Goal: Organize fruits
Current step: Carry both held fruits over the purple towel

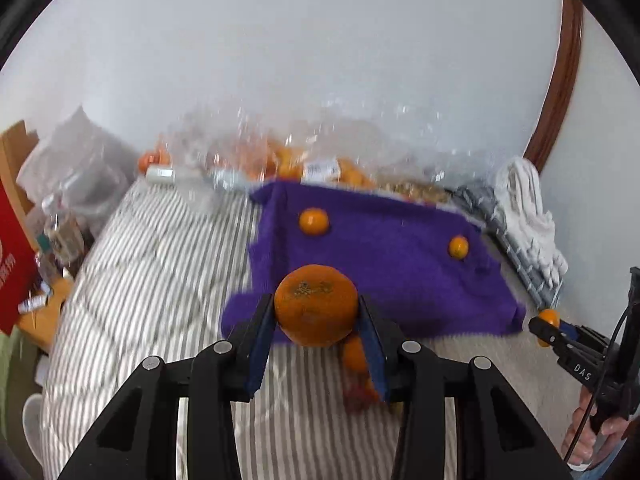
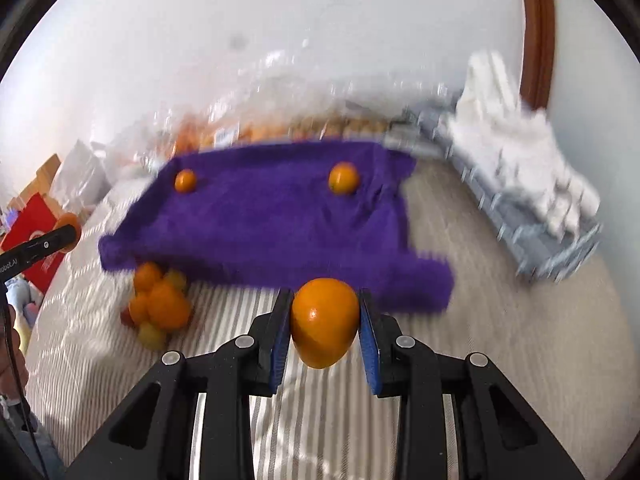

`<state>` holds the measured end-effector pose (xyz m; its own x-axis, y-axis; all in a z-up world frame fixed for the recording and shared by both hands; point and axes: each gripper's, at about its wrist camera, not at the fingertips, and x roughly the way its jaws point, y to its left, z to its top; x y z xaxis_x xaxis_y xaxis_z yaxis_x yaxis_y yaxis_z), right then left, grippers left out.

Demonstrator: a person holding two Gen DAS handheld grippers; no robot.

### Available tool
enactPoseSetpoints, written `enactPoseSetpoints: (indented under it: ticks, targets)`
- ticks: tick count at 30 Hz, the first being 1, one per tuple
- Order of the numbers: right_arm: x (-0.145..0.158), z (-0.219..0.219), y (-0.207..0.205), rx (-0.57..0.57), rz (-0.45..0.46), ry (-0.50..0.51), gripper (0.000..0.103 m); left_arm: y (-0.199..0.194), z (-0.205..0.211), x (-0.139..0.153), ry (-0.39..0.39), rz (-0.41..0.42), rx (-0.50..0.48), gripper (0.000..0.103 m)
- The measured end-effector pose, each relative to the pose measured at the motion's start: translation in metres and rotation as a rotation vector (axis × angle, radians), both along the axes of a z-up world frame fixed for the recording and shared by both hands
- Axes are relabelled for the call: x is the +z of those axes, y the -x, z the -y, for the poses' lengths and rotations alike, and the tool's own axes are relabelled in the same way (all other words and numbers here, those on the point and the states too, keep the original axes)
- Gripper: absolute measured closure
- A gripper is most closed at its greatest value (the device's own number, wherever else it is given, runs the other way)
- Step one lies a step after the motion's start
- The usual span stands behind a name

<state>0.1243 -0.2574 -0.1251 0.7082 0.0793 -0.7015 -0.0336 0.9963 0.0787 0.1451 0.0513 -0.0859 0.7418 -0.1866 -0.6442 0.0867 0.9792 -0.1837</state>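
A mandarin (image 1: 316, 306) with a rough, spotted skin is held between the blue pads of the left gripper (image 1: 318, 312). The jaws are closed only as far as the fruit allows, and the pads press on its two sides, so the widest part of the fruit is clamped and it is kept from rolling out. A smaller, smooth orange fruit (image 2: 324, 326) is held in the same way by the right gripper (image 2: 325, 328), whose jaws stand narrower because this fruit is slimmer. Both fruits are carried above the striped bedcover (image 1: 160, 248), clear of it, probably so that they can be brought over the purple towel (image 2: 280, 216) without dragging.

The towel is spread flat on the bed and seems to serve as the sorting area. Two small oranges are already laid on it, well apart: one (image 2: 186, 181) near the far left corner and one (image 2: 343, 178) toward the far right. This spacing suggests that each fruit is given its own place.

A heap of mixed fruit (image 2: 158, 306), orange and yellowish, lies on the bedcover just beside the near left edge of the towel, and is judged to be the stock not yet sorted. Behind the towel a clear plastic bag (image 1: 280, 160) with more oranges is seen, blurred.
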Motion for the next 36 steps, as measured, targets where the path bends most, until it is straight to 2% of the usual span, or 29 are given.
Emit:
enactPoseSetpoints:
  ticks: [5, 10, 15, 18, 23, 28, 32, 36]
  targets:
    - [0.034, -0.003, -0.035, -0.011, 0.059, 0.000, 0.072, -0.025, 0.004, 0.015, 0.011, 0.047, 0.019, 0.064]
    - [0.041, -0.011, -0.079, -0.019, 0.080, -0.033, 0.072, -0.057, 0.009, 0.019, 0.052, 0.087, 0.047, 0.064]
    - [0.026, -0.020, -0.111, -0.006, 0.065, -0.042, 0.072, -0.081, 0.010, 0.006, 0.059, 0.083, 0.061, 0.064]
    - [0.013, -0.024, -0.119, 0.002, 0.069, -0.015, 0.072, -0.092, 0.013, -0.015, 0.061, 0.071, 0.065, 0.064]
    - [-0.012, -0.019, -0.124, 0.005, 0.065, -0.037, 0.072, -0.104, 0.015, -0.051, 0.036, -0.002, 0.076, 0.064]
    - [-0.028, -0.008, -0.133, -0.034, 0.023, -0.009, 0.072, -0.110, 0.019, -0.061, -0.002, -0.009, 0.072, 0.064]
    - [-0.042, 0.001, -0.140, -0.049, -0.021, -0.050, 0.072, -0.112, 0.028, -0.066, -0.058, -0.007, 0.056, 0.064]
    - [-0.047, -0.004, -0.141, -0.043, -0.027, -0.011, 0.072, -0.115, 0.028, -0.070, -0.042, -0.027, 0.047, 0.064]
